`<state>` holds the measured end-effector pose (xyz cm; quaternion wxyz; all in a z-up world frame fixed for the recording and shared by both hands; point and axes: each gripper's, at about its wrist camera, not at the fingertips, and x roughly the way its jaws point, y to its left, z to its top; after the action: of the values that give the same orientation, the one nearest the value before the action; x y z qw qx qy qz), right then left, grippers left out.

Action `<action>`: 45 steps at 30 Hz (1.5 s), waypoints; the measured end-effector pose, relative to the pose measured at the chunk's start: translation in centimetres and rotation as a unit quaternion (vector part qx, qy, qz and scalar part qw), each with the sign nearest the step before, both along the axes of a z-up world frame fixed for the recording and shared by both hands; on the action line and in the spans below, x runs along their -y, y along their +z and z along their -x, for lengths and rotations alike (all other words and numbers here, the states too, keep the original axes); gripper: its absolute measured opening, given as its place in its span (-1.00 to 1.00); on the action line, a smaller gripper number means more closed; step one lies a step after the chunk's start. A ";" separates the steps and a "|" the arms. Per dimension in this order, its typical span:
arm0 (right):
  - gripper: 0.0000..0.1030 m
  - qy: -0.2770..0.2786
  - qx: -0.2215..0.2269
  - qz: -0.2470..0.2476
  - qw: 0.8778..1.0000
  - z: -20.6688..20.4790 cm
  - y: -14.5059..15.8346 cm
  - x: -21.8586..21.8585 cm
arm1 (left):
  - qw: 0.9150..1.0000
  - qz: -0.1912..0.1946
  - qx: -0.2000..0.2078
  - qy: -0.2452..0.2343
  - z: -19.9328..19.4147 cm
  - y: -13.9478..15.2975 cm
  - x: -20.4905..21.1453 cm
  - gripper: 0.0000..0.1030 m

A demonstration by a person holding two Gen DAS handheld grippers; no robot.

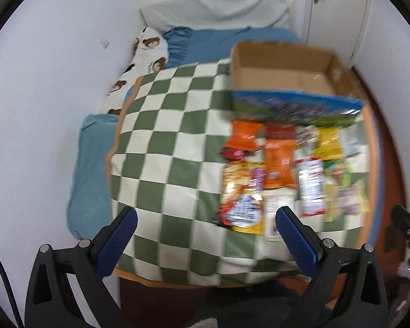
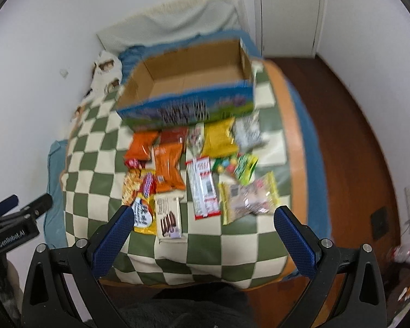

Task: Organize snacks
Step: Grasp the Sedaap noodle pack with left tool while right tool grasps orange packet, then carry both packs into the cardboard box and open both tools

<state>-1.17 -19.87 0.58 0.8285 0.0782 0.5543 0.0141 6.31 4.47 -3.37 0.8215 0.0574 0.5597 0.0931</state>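
Nearest the lens, the left gripper (image 1: 205, 218) is seen with blue-padded fingers (image 1: 117, 246) spread wide, nothing held between them. The right gripper (image 2: 202, 217) is likewise splayed and empty, held above the near edge of the bed. Both views are blurred.

A green-and-white checked blanket (image 1: 164, 142) is spread over the bed. The snacks are laid on it in a loose cluster, just in front of an open cardboard box (image 2: 188, 82) whose inside is seen bare.

Among the snacks are noted:
- an orange packet (image 2: 168, 168), mid-cluster
- a yellow bag (image 2: 218, 138), beside the box front
- a white cookie pack (image 2: 169, 216), closest to the right gripper
- a long red-and-white pack (image 2: 203, 188)

Print on the packets cannot be read. A bear-print pillow (image 1: 147, 54) is seen against the wall.
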 end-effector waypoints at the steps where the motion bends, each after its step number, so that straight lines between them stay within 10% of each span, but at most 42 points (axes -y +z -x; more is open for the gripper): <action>1: 0.99 0.001 -0.012 -0.006 1.000 -0.6 -1.5 -0.2 | 1.000 -0.014 -0.011 -0.001 -0.8 -1.2 -0.4 1.00; 10: 0.41 0.020 -0.117 -0.031 0.992 -3.6 -15.6 -4.0 | 0.989 0.046 -0.136 -0.019 -7.5 -13.7 -2.0 1.00; 18: 0.37 0.014 -0.144 -0.029 0.989 -4.1 -21.2 -6.7 | 0.973 0.069 -0.216 -0.053 -11.1 -24.5 0.3 0.96; 25: 0.37 -0.007 -0.132 -0.038 0.990 -5.2 -20.9 -7.6 | 0.978 0.098 -0.177 -0.047 -9.3 -23.3 -2.4 0.42; 33: 0.43 0.004 -0.096 -0.024 0.995 -12.1 -20.8 -10.2 | 0.980 0.107 -0.159 0.046 -7.9 -22.4 -11.7 0.45; 45: 0.38 0.083 -0.156 0.150 0.973 -17.5 -25.9 -17.3 | 0.982 0.099 -0.156 0.039 -7.8 -24.8 -10.5 0.63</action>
<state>16.35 -2.54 -25.37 0.7304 -0.0917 0.6767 -0.0132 14.13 14.96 -28.19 0.7213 -0.0319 0.6893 0.0593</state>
